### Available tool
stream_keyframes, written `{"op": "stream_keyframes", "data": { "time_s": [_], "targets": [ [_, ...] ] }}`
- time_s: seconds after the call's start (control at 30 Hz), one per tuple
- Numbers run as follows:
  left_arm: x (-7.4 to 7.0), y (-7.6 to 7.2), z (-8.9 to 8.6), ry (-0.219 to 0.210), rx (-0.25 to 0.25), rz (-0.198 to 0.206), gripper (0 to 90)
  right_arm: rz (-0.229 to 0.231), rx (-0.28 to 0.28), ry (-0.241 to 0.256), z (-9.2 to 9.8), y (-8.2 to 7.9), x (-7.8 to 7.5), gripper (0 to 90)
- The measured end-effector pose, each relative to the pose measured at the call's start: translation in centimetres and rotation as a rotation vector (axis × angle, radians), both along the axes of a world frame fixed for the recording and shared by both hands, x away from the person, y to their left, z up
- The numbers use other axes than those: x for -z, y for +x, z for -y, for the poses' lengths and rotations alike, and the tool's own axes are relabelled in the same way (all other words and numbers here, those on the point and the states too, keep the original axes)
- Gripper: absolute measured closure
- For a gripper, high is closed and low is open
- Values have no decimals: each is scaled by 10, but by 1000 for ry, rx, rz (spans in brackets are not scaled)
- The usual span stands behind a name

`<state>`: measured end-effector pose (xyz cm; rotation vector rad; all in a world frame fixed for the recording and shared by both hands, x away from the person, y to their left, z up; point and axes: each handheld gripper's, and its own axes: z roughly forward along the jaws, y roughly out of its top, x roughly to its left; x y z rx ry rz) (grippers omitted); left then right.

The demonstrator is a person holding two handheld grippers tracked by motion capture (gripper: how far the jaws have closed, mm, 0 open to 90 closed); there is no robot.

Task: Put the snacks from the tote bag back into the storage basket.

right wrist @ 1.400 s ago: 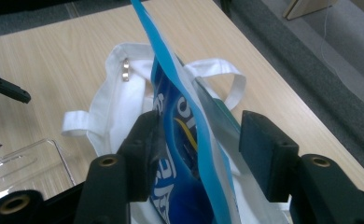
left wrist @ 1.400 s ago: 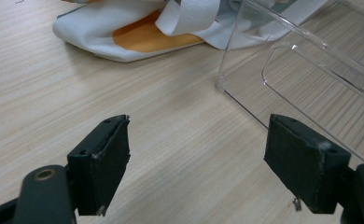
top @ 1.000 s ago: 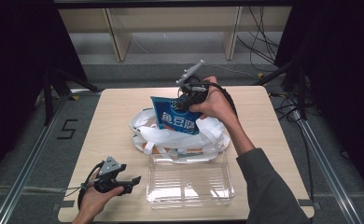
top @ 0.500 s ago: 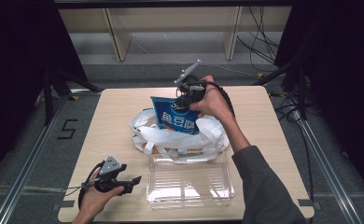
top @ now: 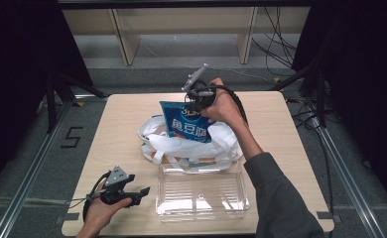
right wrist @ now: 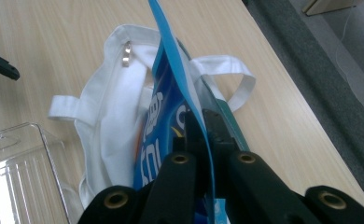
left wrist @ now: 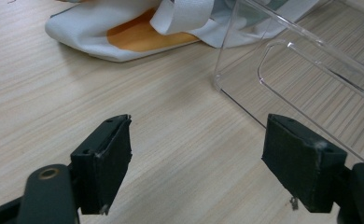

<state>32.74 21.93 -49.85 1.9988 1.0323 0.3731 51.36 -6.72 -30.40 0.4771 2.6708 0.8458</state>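
A blue snack bag (top: 186, 123) with white lettering hangs upright above the white cloth tote bag (top: 157, 141), its lower edge inside the bag's mouth. My right gripper (top: 195, 101) is shut on the snack bag's top edge; in the right gripper view the jaws of my right gripper (right wrist: 207, 122) pinch the blue snack bag (right wrist: 164, 116) over the white tote bag (right wrist: 110, 107). My left gripper (top: 143, 191) rests open near the table's front left, with nothing between the jaws. In the left gripper view, my left gripper (left wrist: 196, 158) faces bare wood, with the tote bag (left wrist: 124, 28) beyond.
A clear plastic box (top: 200, 191) sits at the table's front middle, just in front of the tote bag; its corner (left wrist: 283, 60) lies right of my left jaws. The wooden table (top: 276, 124) has free room at the back and right. Shelving and cables stand beyond.
The right gripper has lifted the blue snack bag slightly higher out of the tote bag. The left gripper has stayed where it was.
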Motion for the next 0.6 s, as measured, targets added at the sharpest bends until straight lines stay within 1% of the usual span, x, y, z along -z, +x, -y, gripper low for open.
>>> {"op": "stream_keyframes", "data": {
  "time_s": [0.03, 0.07, 0.17, 0.2, 0.23, 0.27, 0.3, 0.33, 0.37, 0.4, 0.43, 0.47, 0.5, 0.53, 0.57, 0.6],
  "targets": [
    [0, 0, 0, 6, 6, 7, 230, 4, -9, -1, 0, 1, 0, 900],
    [0, 0, 0, -8, -5, -3, 230, 6, -9, -1, 0, 1, -1, 900],
    [0, 0, 0, -6, -11, 4, 231, 8, -14, -4, -1, 2, -3, 900],
    [0, 0, 0, -8, -4, 0, 231, 2, -8, -7, -2, 1, -5, 900],
    [-1, 0, -1, 7, -11, 6, 234, 10, -18, -3, -3, 0, -11, 900],
    [-2, 0, -2, 7, 0, 11, 234, 6, -11, 2, -4, -1, -14, 900],
    [-2, 0, -2, 7, 0, 11, 234, 6, -11, 2, -4, -1, -14, 900],
    [-3, 1, -5, 40, 12, 10, 234, 21, -17, 2, -4, -1, -17, 900],
    [-2, 0, -3, 18, -4, 9, 234, 21, -15, 1, -5, -3, -23, 900],
    [-2, 0, -4, 24, 9, 3, 234, 37, -13, 1, -5, -5, -30, 900],
    [-1, 0, -2, -8, -13, 1, 234, 37, -13, 1, -5, -5, -30, 900],
    [-1, -1, -2, -9, -14, 10, 234, 45, -11, 11, -5, -6, -34, 900],
    [-2, 0, -4, 13, -3, 20, 234, 49, -12, 19, -4, -7, -40, 900],
    [-2, 0, -4, 15, -3, 16, 234, 73, -17, 31, -3, -8, -47, 900],
    [-1, 0, -3, 7, -4, 15, 234, 73, -17, 31, -3, -8, -47, 900],
    [-1, 0, -2, -9, -14, 1, 234, 86, -25, 36, -1, -10, -56, 900]
  ]
}}
